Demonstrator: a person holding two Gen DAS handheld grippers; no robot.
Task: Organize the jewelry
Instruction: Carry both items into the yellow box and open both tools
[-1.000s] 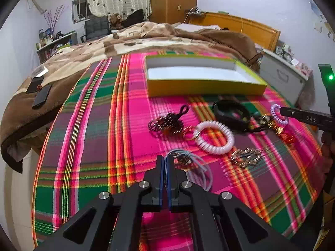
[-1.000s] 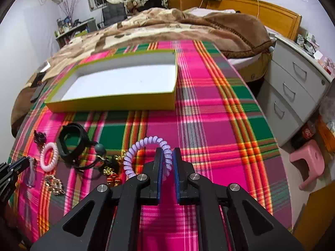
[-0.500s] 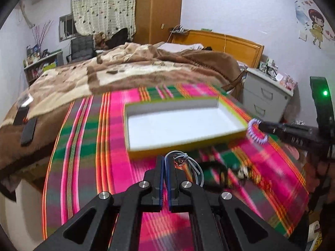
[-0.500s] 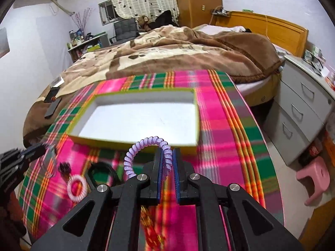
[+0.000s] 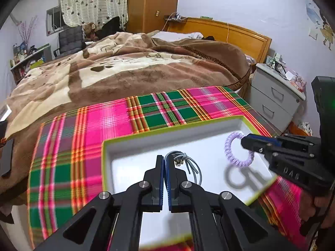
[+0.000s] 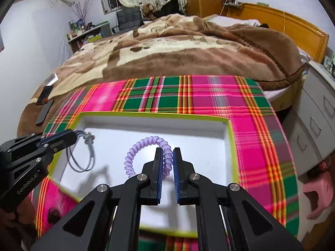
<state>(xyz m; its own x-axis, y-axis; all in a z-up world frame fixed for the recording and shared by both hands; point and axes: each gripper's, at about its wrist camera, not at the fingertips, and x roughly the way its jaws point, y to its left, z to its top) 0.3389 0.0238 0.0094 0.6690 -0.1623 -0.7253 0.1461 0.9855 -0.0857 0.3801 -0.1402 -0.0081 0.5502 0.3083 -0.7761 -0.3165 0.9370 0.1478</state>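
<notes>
Neither piece is delivered yet: over the empty white-lined box (image 6: pixel 228 146), the left gripper (image 5: pixel 165 163) is clamped on a grey cord bracelet (image 5: pixel 189 165) at left, the right gripper (image 6: pixel 167 156) pinches a purple spiral bracelet (image 6: pixel 138 148) near centre, both awaiting release.

the tray (image 6: pixel 229 146) lies on the plaid cloth (image 6: pixel 209 96), directly ahead of and below both grippers. the left gripper (image 5: pixel 165 161) hangs over its left part, the right gripper (image 6: pixel 167 156) over its right. beyond the cloth lies the bed blanket (image 6: pixel 178 48); drawers (image 6: pixel 318 121) stand to the right.
</notes>
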